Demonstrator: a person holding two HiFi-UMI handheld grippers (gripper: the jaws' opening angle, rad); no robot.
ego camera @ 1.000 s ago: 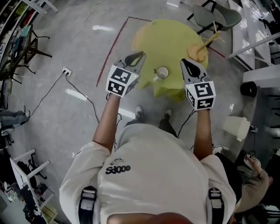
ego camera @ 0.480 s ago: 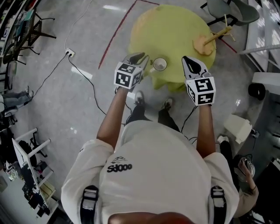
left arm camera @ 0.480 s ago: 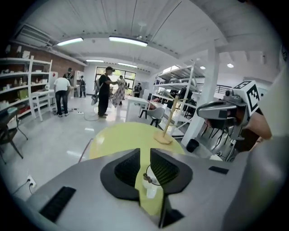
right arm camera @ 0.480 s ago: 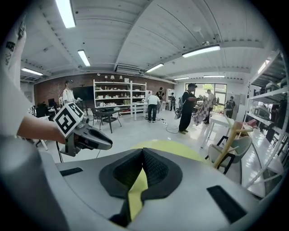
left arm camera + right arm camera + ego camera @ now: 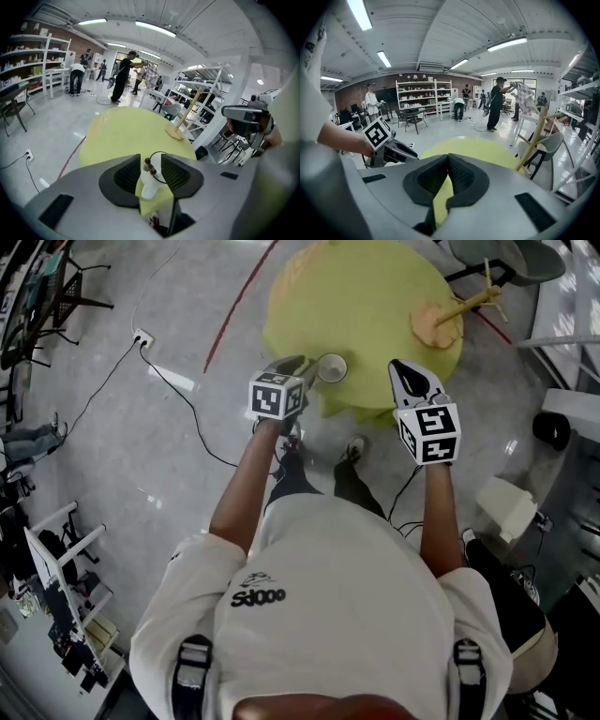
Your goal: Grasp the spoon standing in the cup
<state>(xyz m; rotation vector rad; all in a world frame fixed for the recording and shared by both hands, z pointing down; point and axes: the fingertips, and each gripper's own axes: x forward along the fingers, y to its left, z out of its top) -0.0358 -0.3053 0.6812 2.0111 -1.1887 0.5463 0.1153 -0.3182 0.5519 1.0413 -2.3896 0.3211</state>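
A white cup point(image 5: 331, 367) stands near the front edge of the round yellow-green table point(image 5: 375, 296). In the left gripper view the cup point(image 5: 150, 183) shows through the gap between the jaws, with the bead-topped spoon handle point(image 5: 148, 164) rising from it. My left gripper point(image 5: 296, 366) point(image 5: 151, 163) is just left of the cup. Its jaws have just been opening and now stand open, with the pads touching neither cup nor spoon. My right gripper point(image 5: 407, 371) point(image 5: 447, 158) hangs to the right of the cup over the table edge, shut with nothing in it.
A wooden stand point(image 5: 441, 322) with a slanted pole sits at the table's far right. A grey chair point(image 5: 487, 253) stands behind the table. A cable and socket point(image 5: 142, 337) lie on the floor at left. The person's shoes point(image 5: 352, 448) are under the table's front edge.
Both grippers have sunk toward the table. The left one rolled, came close to the cup and opened its jaws. The right one stayed shut.
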